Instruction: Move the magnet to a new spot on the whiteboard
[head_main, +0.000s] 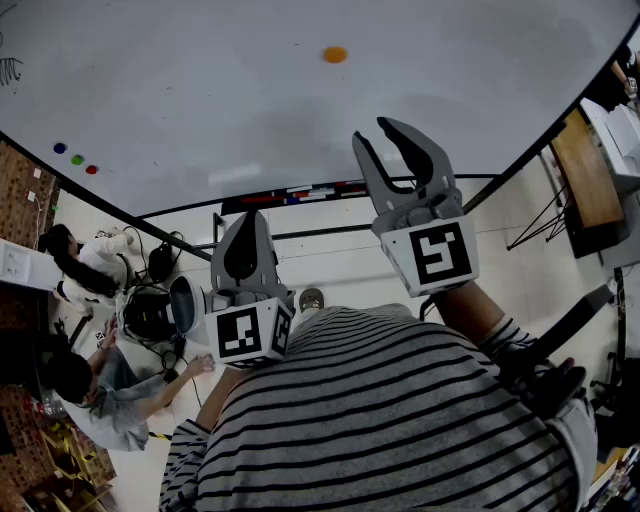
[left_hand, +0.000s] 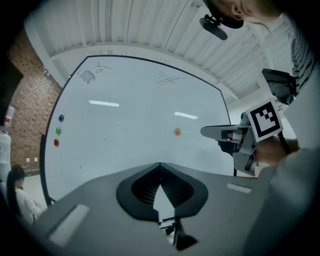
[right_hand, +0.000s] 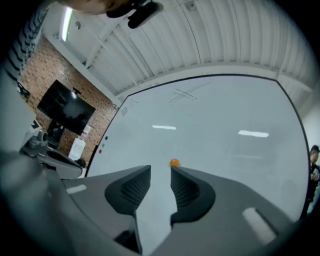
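A small orange magnet (head_main: 335, 54) sticks to the big whiteboard (head_main: 200, 90), upper middle in the head view. My right gripper (head_main: 372, 131) is raised toward the board below the magnet, well short of it, its jaws open and empty. In the right gripper view the magnet (right_hand: 174, 163) shows just past the gap between the jaws (right_hand: 160, 172), slightly right of centre. My left gripper (head_main: 250, 216) hangs lower and to the left, jaws shut with nothing in them. In the left gripper view the magnet (left_hand: 177, 131) sits just left of the right gripper (left_hand: 206, 131).
Blue (head_main: 59, 148), green (head_main: 77, 159) and red (head_main: 91, 169) magnets sit in a row at the board's left edge. A marker tray (head_main: 300, 193) runs under the board. People sit at the lower left (head_main: 90, 390). A wooden desk (head_main: 585, 180) stands at right.
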